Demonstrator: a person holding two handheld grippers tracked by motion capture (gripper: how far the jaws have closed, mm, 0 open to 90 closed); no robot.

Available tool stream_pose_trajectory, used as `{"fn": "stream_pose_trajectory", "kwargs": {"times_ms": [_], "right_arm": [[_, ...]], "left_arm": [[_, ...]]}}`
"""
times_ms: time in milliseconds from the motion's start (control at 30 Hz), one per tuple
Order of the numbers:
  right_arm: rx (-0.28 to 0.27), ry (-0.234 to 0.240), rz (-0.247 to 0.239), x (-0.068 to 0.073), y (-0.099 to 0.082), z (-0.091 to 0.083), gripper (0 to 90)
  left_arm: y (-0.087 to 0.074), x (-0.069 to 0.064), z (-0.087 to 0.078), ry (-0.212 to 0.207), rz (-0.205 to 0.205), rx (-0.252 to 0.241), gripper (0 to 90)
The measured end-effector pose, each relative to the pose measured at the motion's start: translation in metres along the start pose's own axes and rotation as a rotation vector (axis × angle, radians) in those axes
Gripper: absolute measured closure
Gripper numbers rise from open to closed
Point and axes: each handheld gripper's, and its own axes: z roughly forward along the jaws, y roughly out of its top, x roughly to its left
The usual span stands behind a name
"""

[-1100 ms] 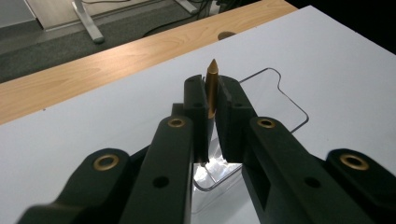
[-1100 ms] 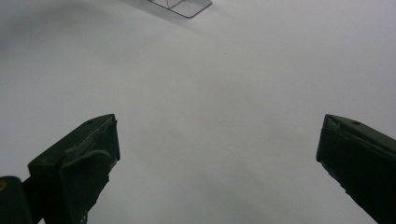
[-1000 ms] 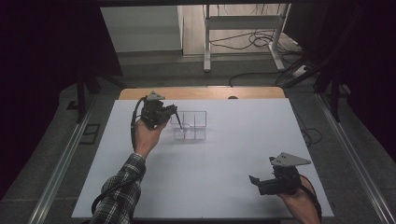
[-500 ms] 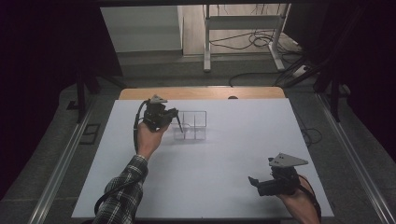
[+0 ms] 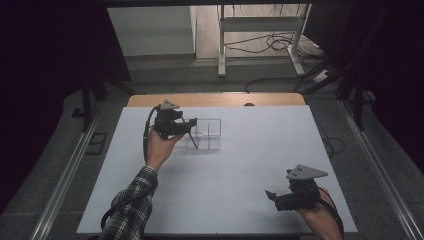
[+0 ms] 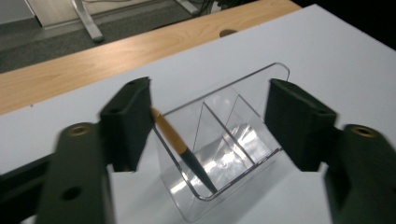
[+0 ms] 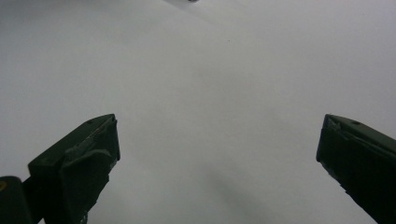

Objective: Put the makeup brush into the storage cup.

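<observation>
Spreading just now, the left claw has let go of one pencil, leaning in the end slot of one clear three-slot holder on the white surface. One right claw waits wide, holding nothing. No writing readable.

Past my white table a wooden strip runs along its far edge; beyond it stand a metal frame and floor cables.
</observation>
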Motion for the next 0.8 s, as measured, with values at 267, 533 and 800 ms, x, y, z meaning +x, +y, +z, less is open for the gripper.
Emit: {"fn": "stream_pose_trajectory", "kwargs": {"times_ms": [267,533,800], "right_arm": [[0.007,-0.003,-0.007,0.001,0.000,0.001,0.0],[0.010,-0.003,-0.008,0.001,0.000,0.001,0.0],[0.011,-0.001,-0.011,0.001,-0.001,0.002,0.0]], "left_arm": [[0.003,0.001,-0.007,0.002,-0.024,-0.038,8.3],[0.001,0.006,-0.016,-0.027,-0.039,-0.046,4.5],[0.001,0.004,-0.021,-0.025,-0.015,-0.034,3.6]]}}
